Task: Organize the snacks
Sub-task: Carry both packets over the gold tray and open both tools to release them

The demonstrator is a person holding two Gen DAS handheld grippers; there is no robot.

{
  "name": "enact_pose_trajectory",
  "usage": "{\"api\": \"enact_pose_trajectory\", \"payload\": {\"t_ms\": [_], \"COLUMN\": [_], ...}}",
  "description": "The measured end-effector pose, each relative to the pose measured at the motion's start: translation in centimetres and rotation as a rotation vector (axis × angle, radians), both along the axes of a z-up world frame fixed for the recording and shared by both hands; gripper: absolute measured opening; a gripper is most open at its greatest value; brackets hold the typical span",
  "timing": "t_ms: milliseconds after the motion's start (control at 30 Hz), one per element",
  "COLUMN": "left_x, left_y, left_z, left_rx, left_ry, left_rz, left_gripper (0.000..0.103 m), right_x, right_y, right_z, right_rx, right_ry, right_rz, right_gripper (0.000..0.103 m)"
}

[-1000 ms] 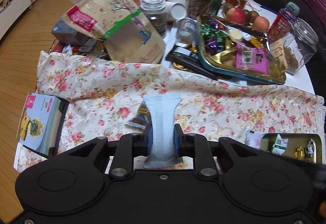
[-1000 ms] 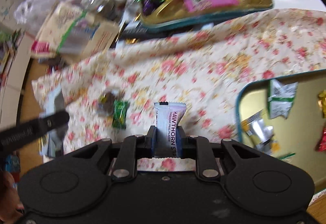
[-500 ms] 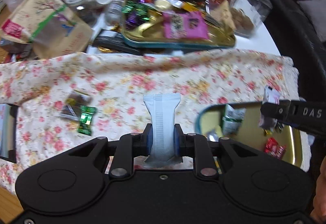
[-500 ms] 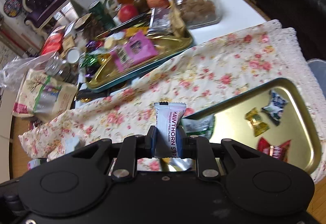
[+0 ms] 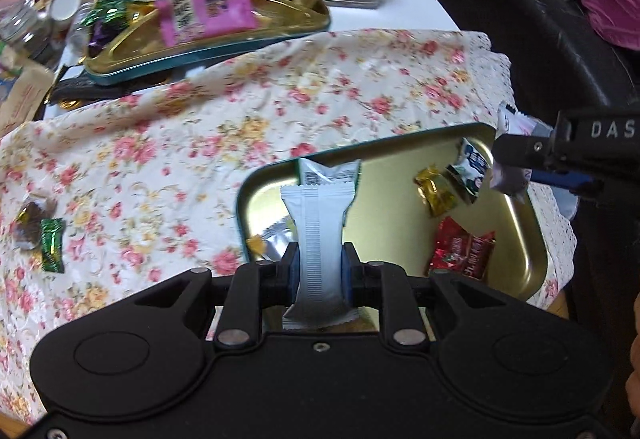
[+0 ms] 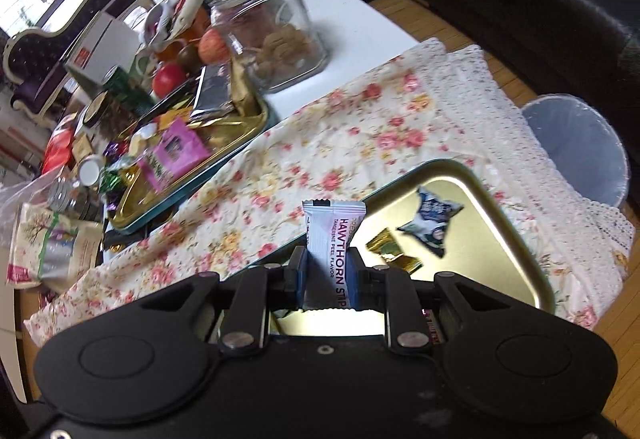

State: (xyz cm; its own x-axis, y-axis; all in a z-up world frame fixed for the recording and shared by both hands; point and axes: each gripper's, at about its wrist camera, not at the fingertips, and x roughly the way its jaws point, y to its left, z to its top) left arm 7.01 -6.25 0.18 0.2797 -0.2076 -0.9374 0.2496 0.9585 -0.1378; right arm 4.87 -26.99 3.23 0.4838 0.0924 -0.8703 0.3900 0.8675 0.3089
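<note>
My left gripper [image 5: 319, 271] is shut on a white snack bar [image 5: 318, 235], its plain back facing the camera, above the near left part of a gold tray [image 5: 516, 239]. My right gripper [image 6: 328, 273] is shut on a white hawthorn strip bar [image 6: 332, 239] over the same gold tray [image 6: 500, 239]. In the left wrist view the right gripper [image 5: 516, 159] comes in from the right edge over the tray's far right corner. In the tray lie a red packet [image 5: 464, 251], a gold candy [image 5: 436, 191] and a blue-white packet [image 5: 468, 171].
A green candy [image 5: 52, 249] and a dark one [image 5: 30, 217] lie on the floral cloth [image 5: 240, 111] at left. Behind it stand a second tray [image 5: 208, 23] full of snacks, a glass cookie jar [image 6: 268, 35], fruit and jars. A bin [image 6: 580, 147] stands beside the table at right.
Both grippers have swept to the right across the floral cloth with their bars and now hang over the gold tray. The loose candies have dropped to the left of the left wrist view.
</note>
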Motion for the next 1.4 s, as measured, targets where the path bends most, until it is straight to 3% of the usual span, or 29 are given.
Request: {"api": "enact_pose_trajectory", "payload": {"t_ms": [400, 500, 1100, 1400], "left_x": [-0.4, -0.4, 0.3, 0.6], "left_y": [-4.0, -4.1, -2.7, -0.9], "left_z": [-1.5, -1.3, -0.9, -0.6], "left_rx": [0.015, 0.014, 0.037, 0.089], "left_ry": [0.011, 0.002, -0.007, -0.039], "left_rz": [-0.093, -0.105, -0.037, 0.011], "left_gripper": [0.029, 0.037, 0.037, 0.038], "right_x": [-1.8, -2.0, -2.2, -1.0], "right_y": [-4.8, -5.5, -5.6, -2.7], "right_z": [-1.1, -1.3, -1.0, 0.3], "right_rx": [-0.027, -0.028, -0.005, 0.015], "right_ry": [0.031, 0.035, 0.052, 0.033], "right_rz": [-0.078, -0.092, -0.116, -0.059], "right_gripper": [0.022, 0.022, 0.024, 0.030]}}
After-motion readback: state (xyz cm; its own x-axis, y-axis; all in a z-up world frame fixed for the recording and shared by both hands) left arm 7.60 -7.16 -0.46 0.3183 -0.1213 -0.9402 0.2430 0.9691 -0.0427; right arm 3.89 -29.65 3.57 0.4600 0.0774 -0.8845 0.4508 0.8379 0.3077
